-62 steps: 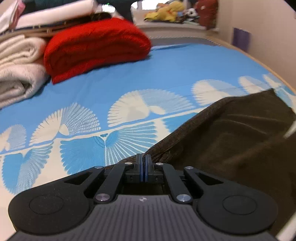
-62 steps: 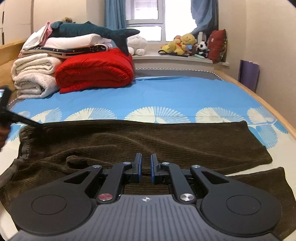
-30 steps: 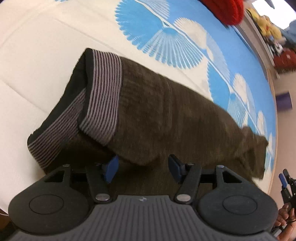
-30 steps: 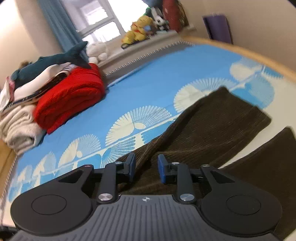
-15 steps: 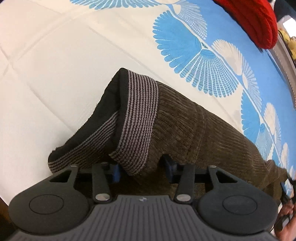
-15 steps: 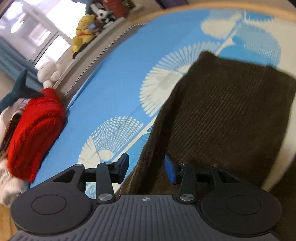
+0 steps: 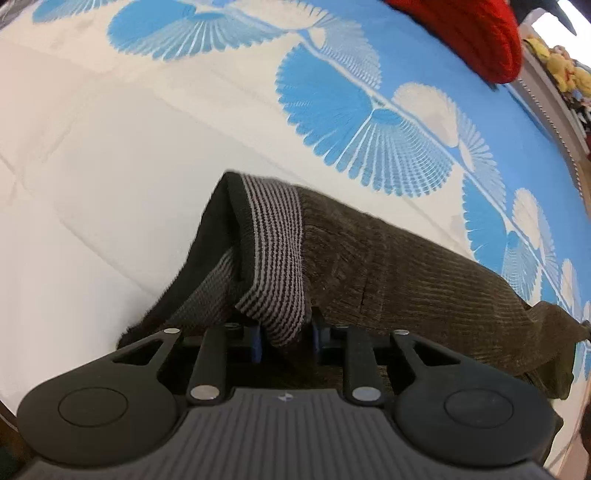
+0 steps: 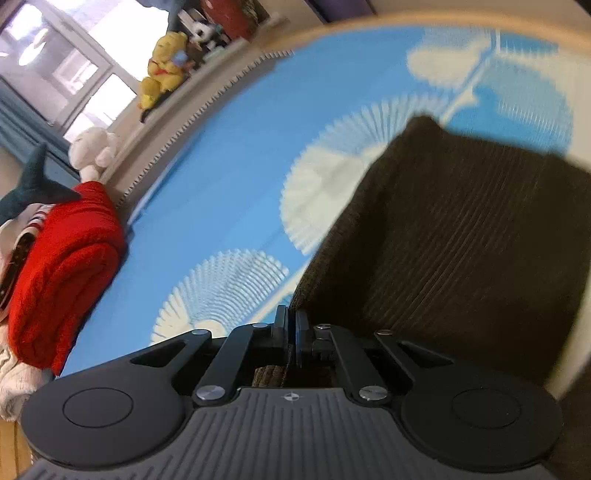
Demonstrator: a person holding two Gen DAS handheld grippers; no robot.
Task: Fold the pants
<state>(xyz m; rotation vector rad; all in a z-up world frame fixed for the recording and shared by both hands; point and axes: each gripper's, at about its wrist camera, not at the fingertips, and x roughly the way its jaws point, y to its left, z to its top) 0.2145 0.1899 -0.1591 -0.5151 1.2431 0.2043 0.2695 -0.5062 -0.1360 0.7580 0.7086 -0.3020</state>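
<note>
Daylight enters through the window (image 8: 55, 66), which glares white. Illumination is even, shadows soft. Both fisheye views bend strongly at the edges; the right wrist view is motion-blurred.

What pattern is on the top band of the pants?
Thin grey and black stripes on the band, clearest in the left wrist view.

Bright window (image 8: 74, 70), blue curtain (image 8: 18, 125), possibly wooden bedframe (image 8: 406, 18).
</note>
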